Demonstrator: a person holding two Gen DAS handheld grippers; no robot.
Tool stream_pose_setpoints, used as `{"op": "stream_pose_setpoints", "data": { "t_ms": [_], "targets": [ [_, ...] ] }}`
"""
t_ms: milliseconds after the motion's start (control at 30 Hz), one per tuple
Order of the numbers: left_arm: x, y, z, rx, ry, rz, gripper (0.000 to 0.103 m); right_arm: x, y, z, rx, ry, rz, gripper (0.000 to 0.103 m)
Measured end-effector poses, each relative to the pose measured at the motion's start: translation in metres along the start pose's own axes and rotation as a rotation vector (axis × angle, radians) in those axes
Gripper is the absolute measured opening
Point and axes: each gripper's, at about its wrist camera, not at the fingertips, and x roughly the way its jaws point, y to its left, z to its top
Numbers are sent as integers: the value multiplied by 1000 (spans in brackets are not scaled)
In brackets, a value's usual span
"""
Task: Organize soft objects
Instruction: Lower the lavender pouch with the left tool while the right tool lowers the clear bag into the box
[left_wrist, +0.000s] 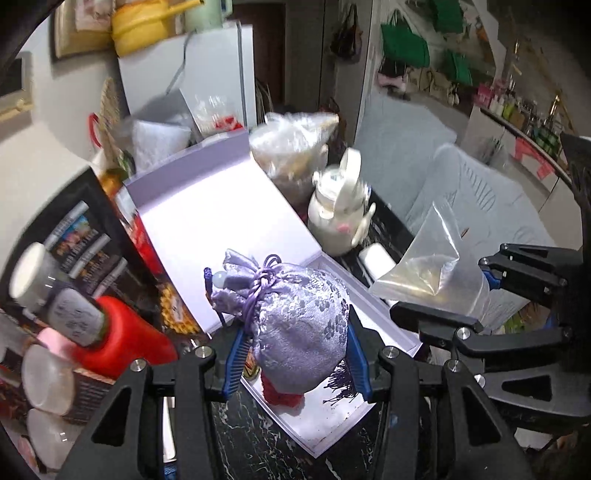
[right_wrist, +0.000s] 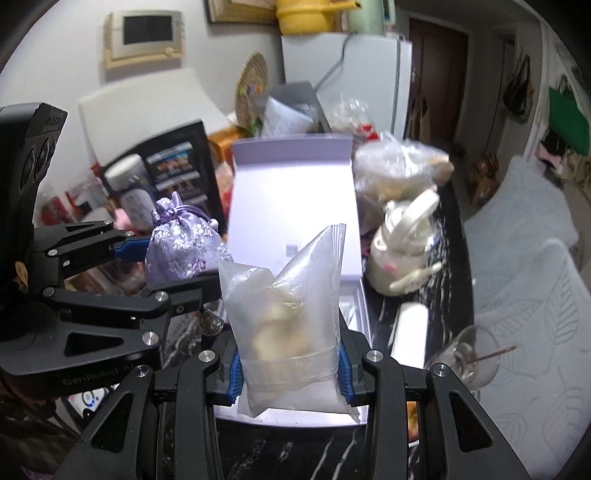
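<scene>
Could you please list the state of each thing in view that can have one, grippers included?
left gripper: shut on the purple pouch.
purple pouch: drawstring tied, held above the box.
right gripper: shut on the clear bag.
clear bag: held upright, holding something pale.
lavender box: open, lid raised.
wine glass: tilted.

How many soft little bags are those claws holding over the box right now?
2. The purple pouch sits clamped in the left claw; the clear plastic bag is clamped in the right claw. Others may be hidden in the clutter.
</scene>
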Motion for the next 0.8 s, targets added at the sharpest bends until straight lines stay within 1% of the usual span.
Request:
{"op": "stream_pose_setpoints", "data": {
  "t_ms": [133, 200, 400, 567, 800],
  "targets": [
    [35, 0, -6, 0, 69, -11, 47, 26, -12, -11, 34, 58, -4, 39],
    [46, 0, -10, 1, 93, -15, 47, 36, -18, -17, 51, 82, -3, 39],
    [86, -4, -33, -6, 198, -37, 47, 66, -28, -40, 101, 166, 0, 39],
    [113, -5, -56, -25, 281, -53, 47, 90, -33, -64, 127, 245, 11, 39],
    [145, -8, -77, -38, 370, -68, 47, 121, -39, -88, 165, 325, 23, 39]
  ]
}}
